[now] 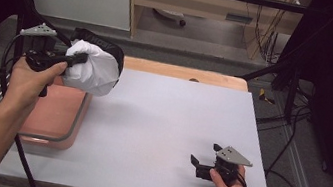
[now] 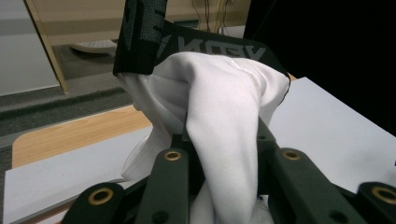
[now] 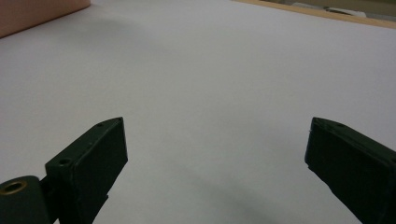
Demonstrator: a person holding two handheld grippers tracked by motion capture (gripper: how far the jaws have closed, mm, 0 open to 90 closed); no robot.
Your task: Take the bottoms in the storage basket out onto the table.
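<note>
At the lower right of the high view, the right gripper (image 1: 202, 162) rests low over the grey table (image 1: 164, 123), its jaws spread wide with nothing between them. Farther off, at the upper left, the left gripper (image 1: 79, 58) is clamped on bunched white cloth with a black band (image 1: 93, 64), held up above the pink tray (image 1: 58, 112).

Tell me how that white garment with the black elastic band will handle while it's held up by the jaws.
The white garment is probably floppy: it bunches and drapes around the left gripper in soft folds. It looks light, since a pinch on one fold carries it above the pink tray. The smooth cloth might slip, and the black band may stretch.
</note>
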